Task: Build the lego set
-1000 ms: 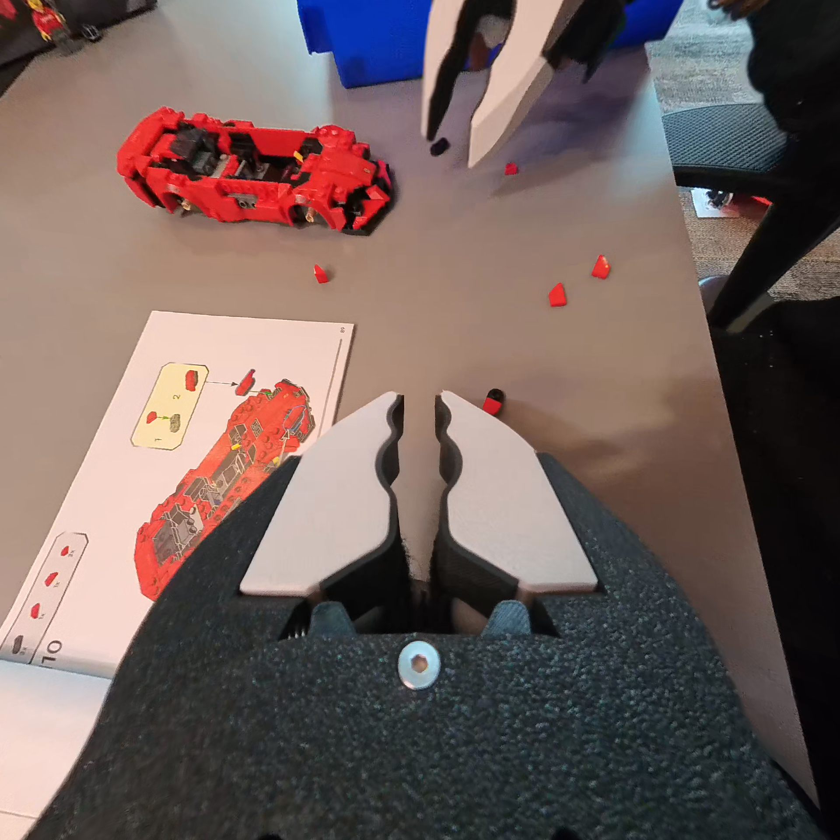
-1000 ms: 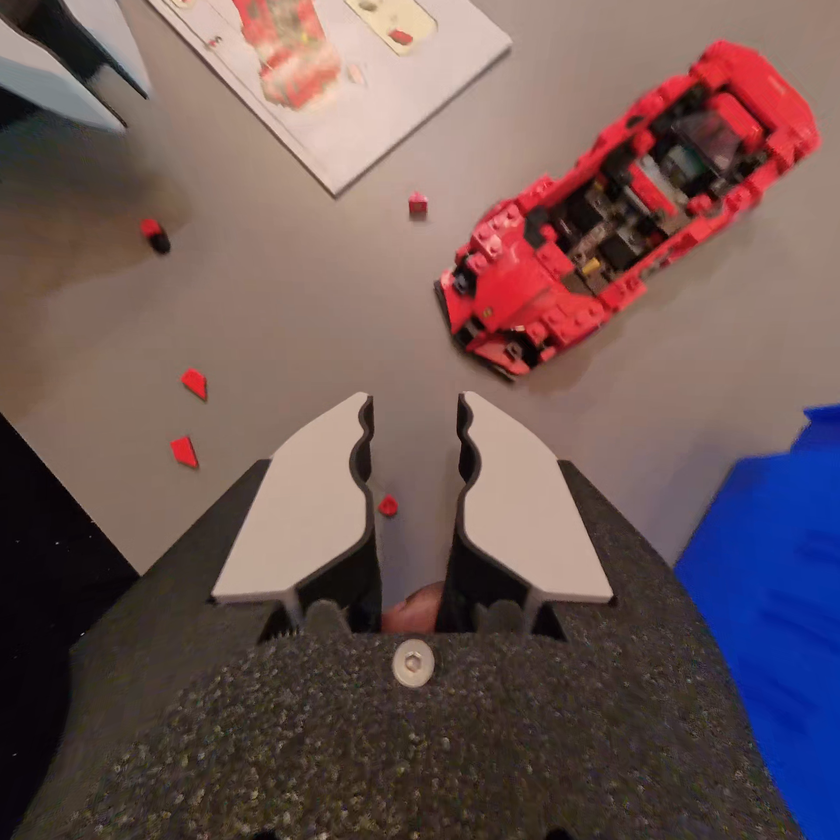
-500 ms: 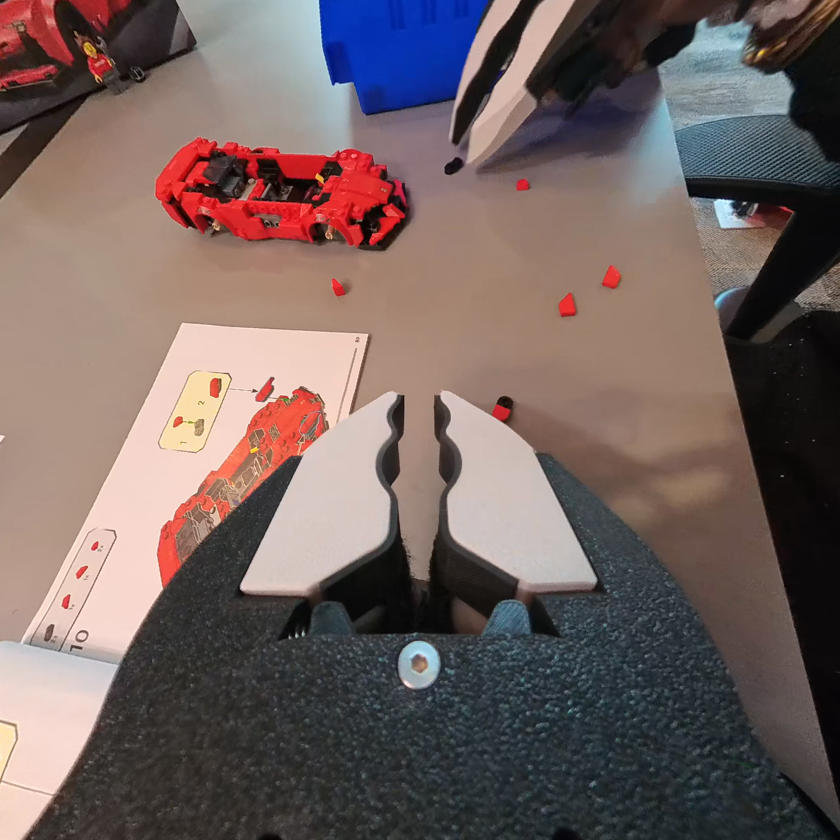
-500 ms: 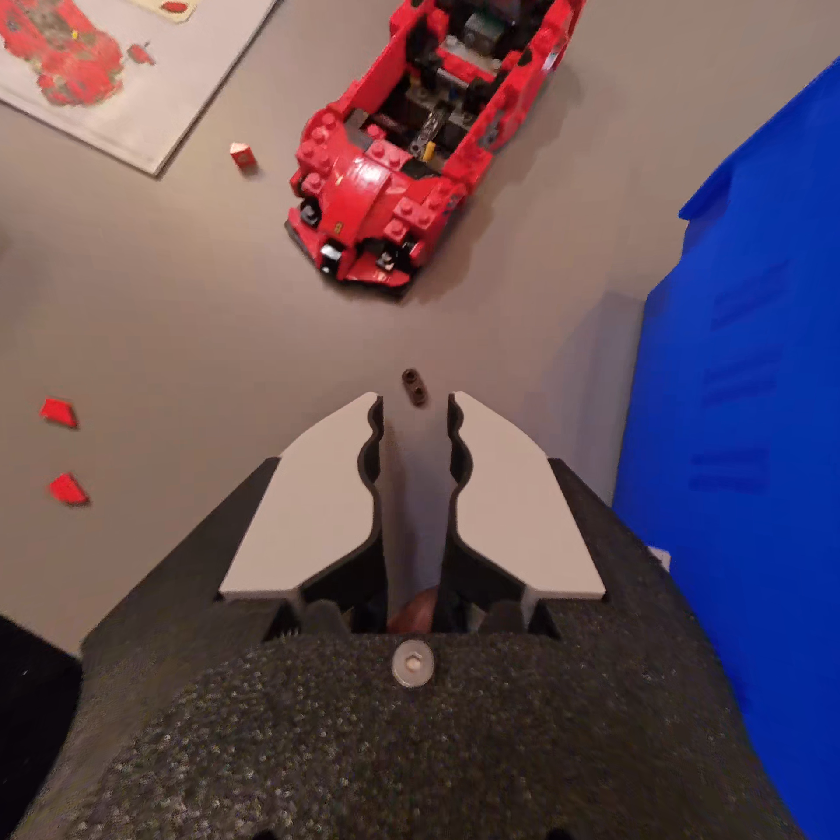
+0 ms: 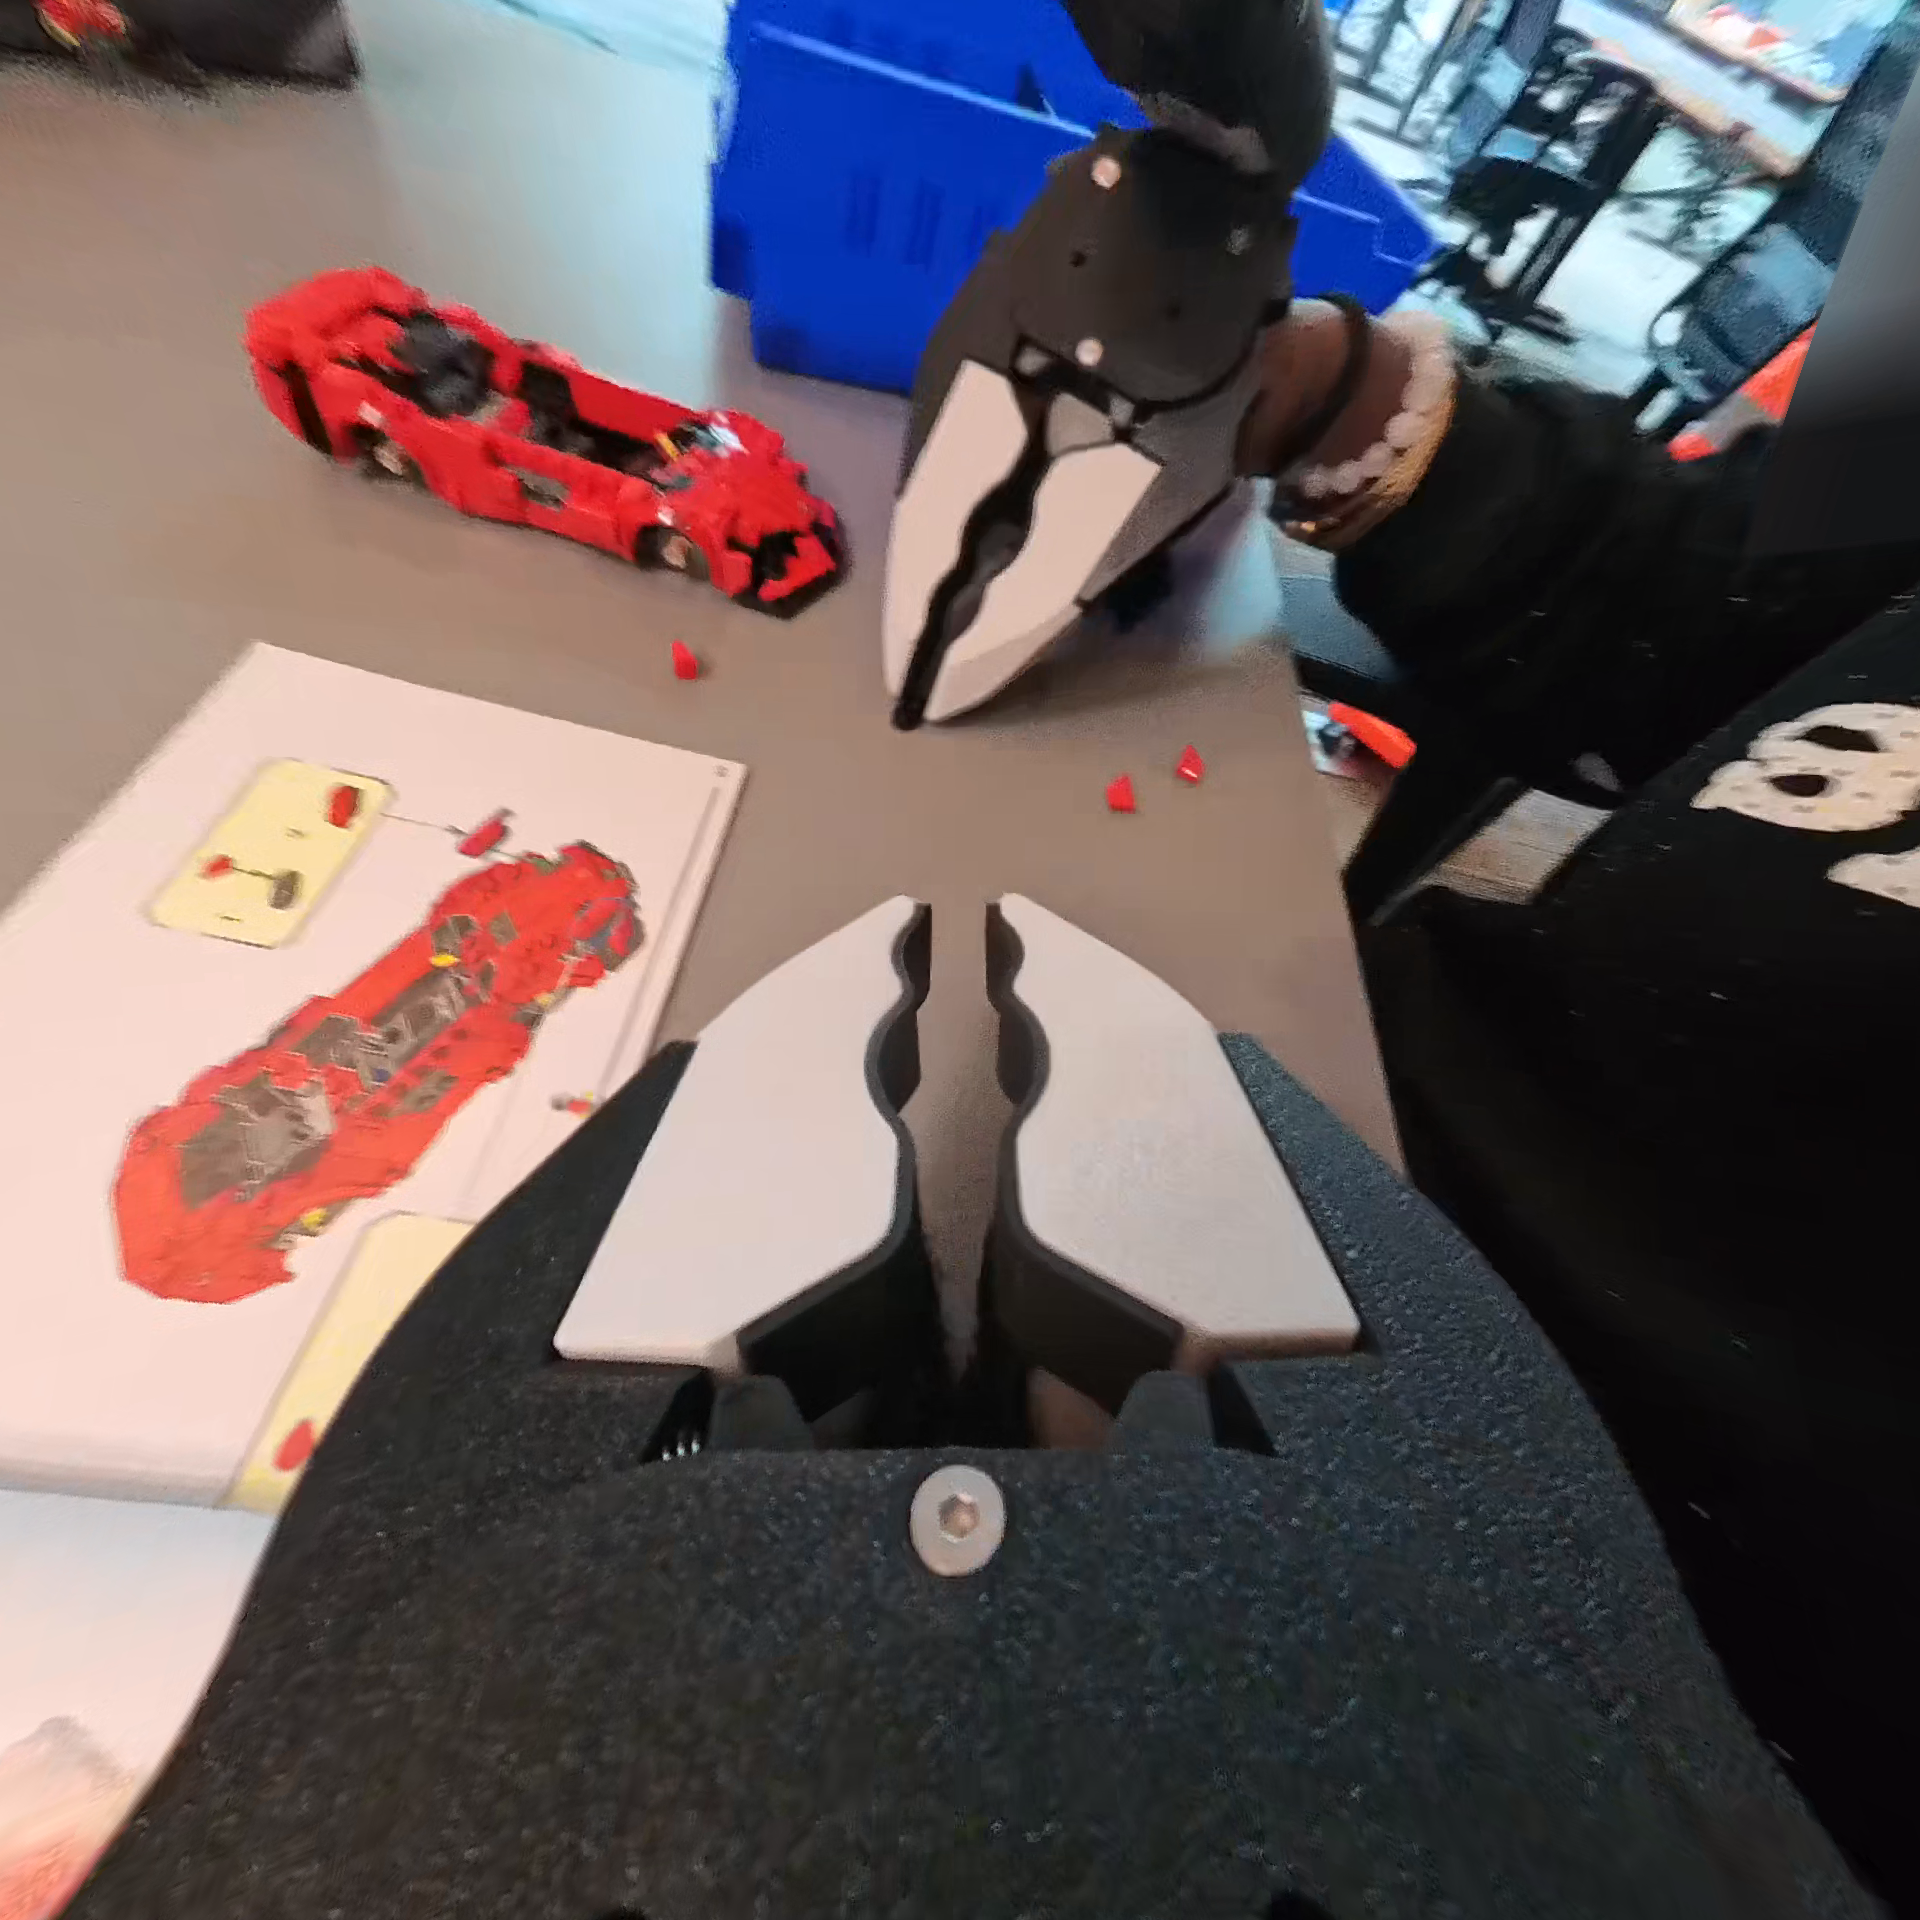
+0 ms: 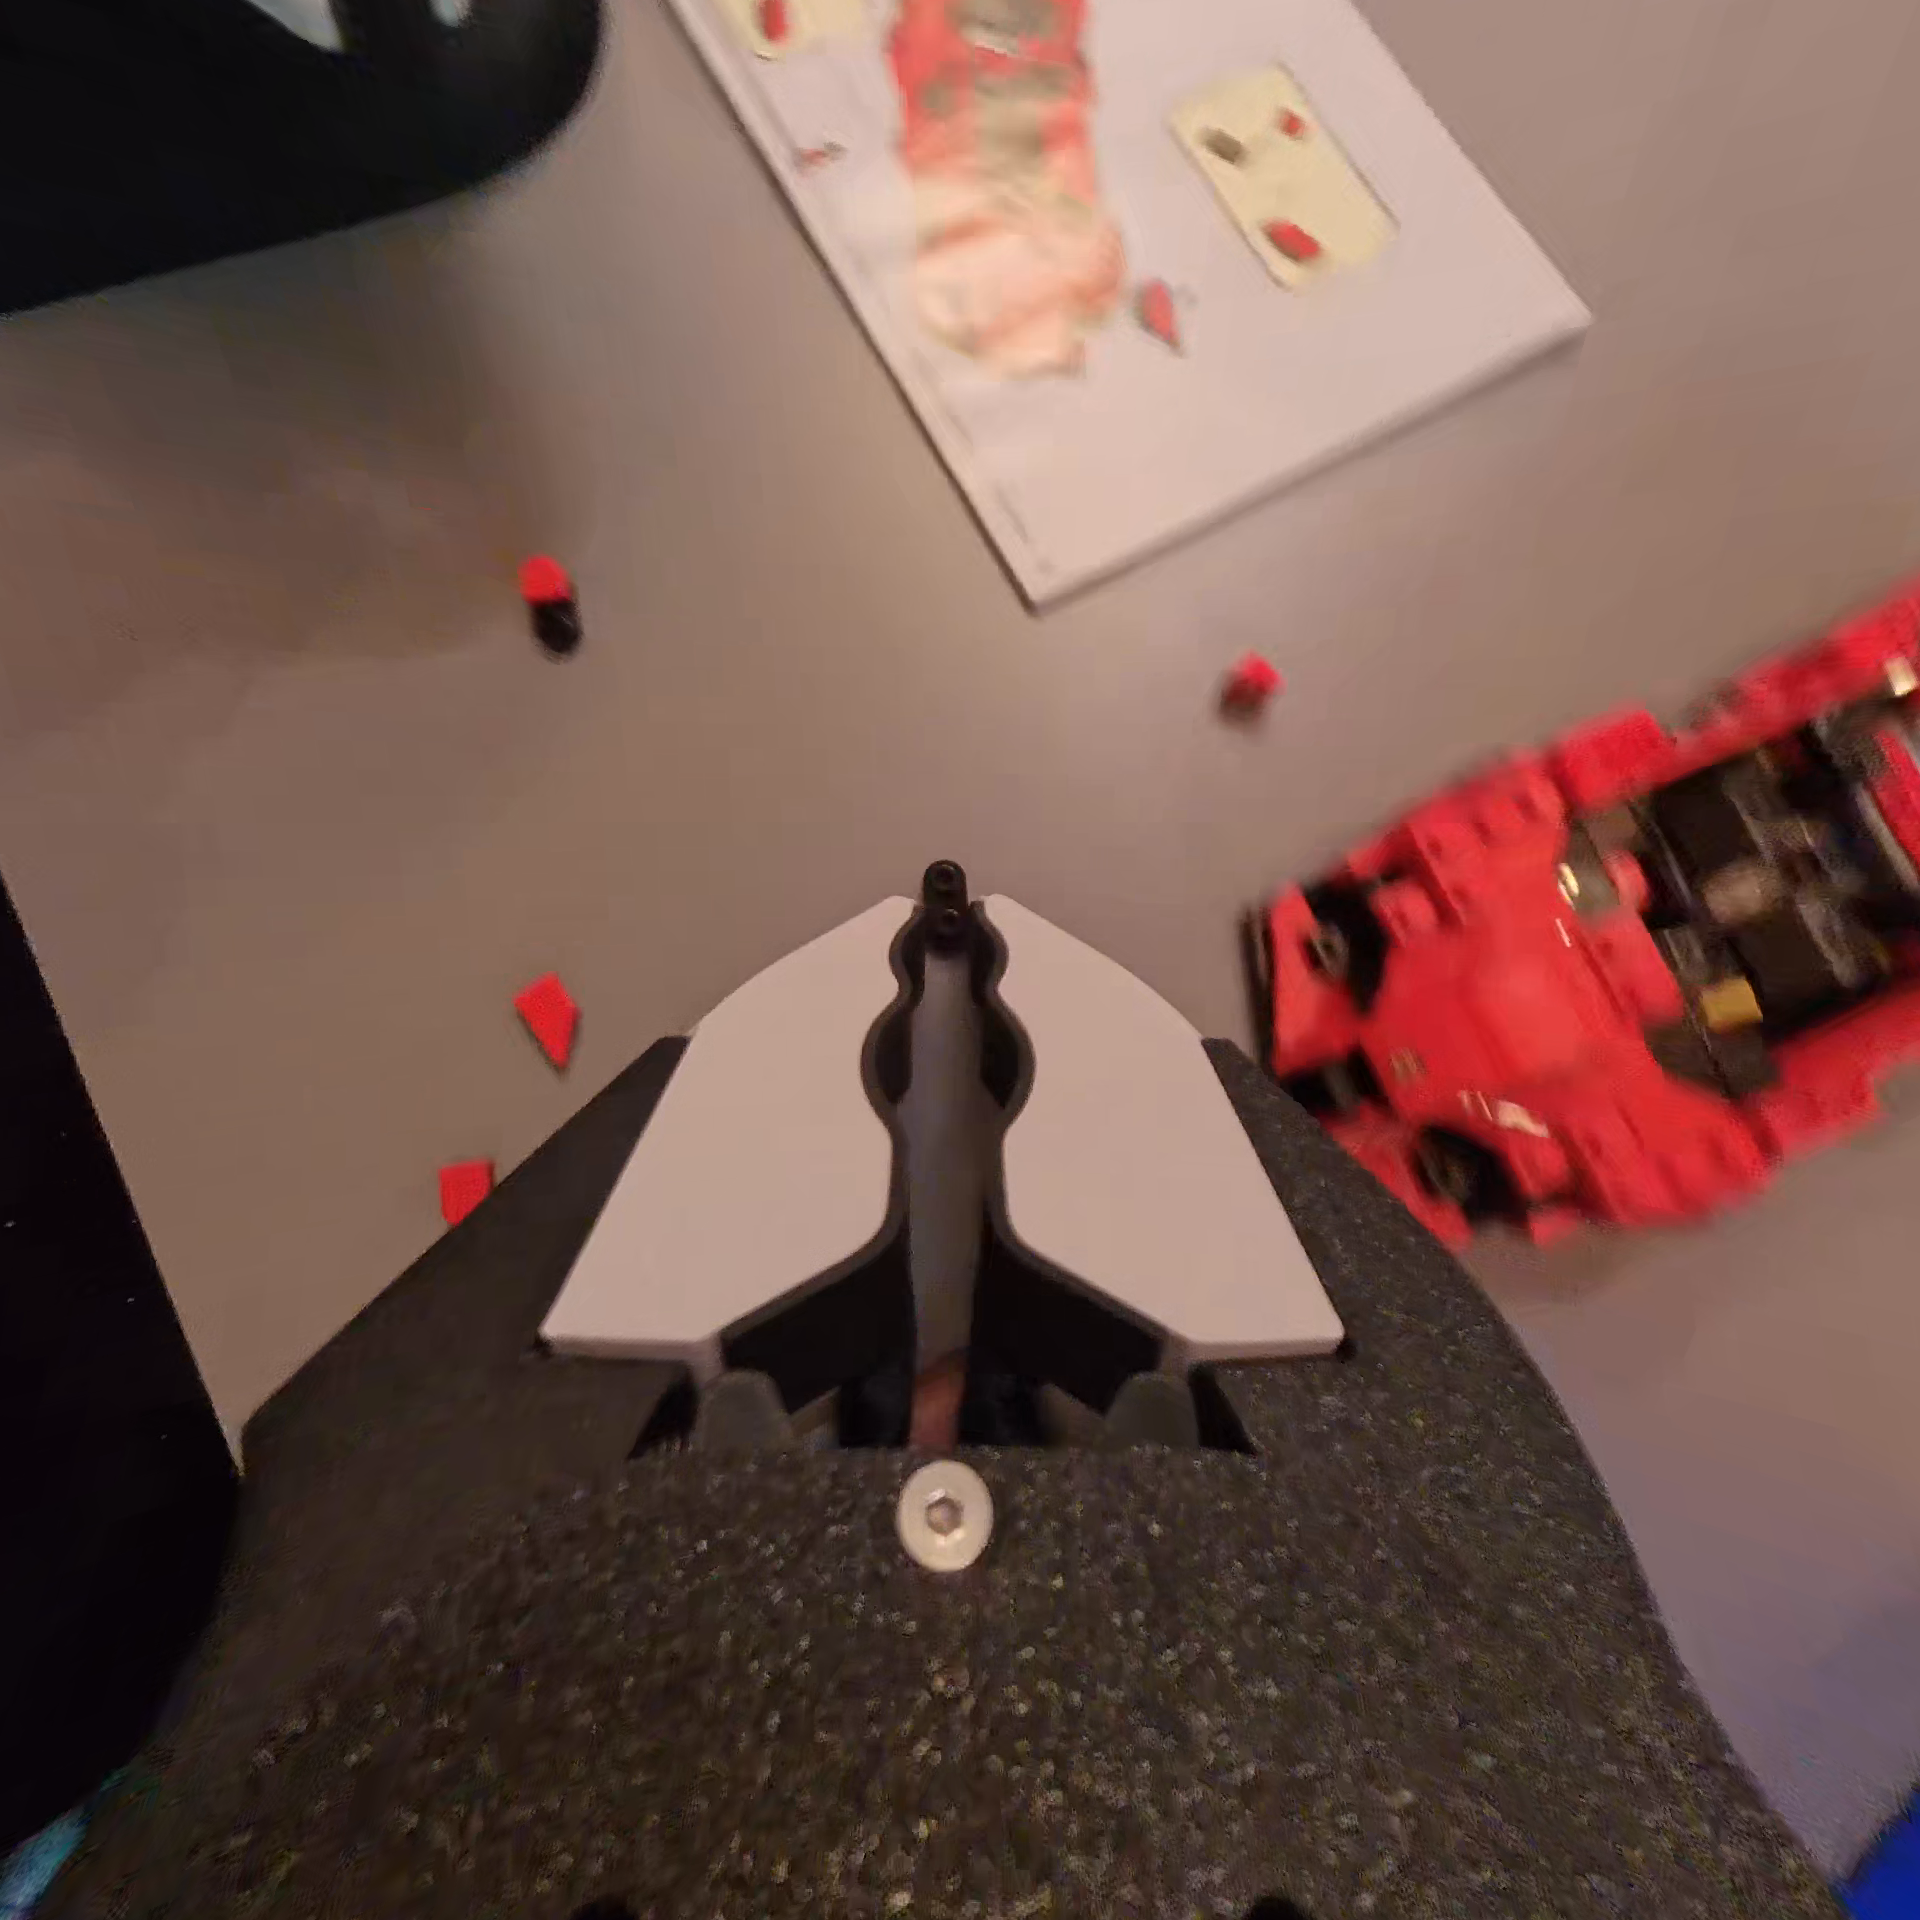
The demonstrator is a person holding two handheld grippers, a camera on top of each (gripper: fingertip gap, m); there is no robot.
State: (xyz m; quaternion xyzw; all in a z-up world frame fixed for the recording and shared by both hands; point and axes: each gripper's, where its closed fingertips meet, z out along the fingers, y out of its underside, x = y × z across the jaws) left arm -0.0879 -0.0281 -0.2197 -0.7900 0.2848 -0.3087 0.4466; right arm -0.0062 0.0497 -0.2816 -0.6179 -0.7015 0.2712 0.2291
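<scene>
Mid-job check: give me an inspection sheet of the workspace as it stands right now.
Surface: grey table, flat, unmarked.
Job's things: red lego car, part-built; open instruction booklet; small black piece.
Clutter: loose red pieces, a red-and-black piece.
Grippers: right gripper shut on the small black piece at its fingertips; left gripper slightly open, empty.
Cables: nothing seen.
Surroundings: blue bin behind the car; office chairs beyond the table edge.
</scene>
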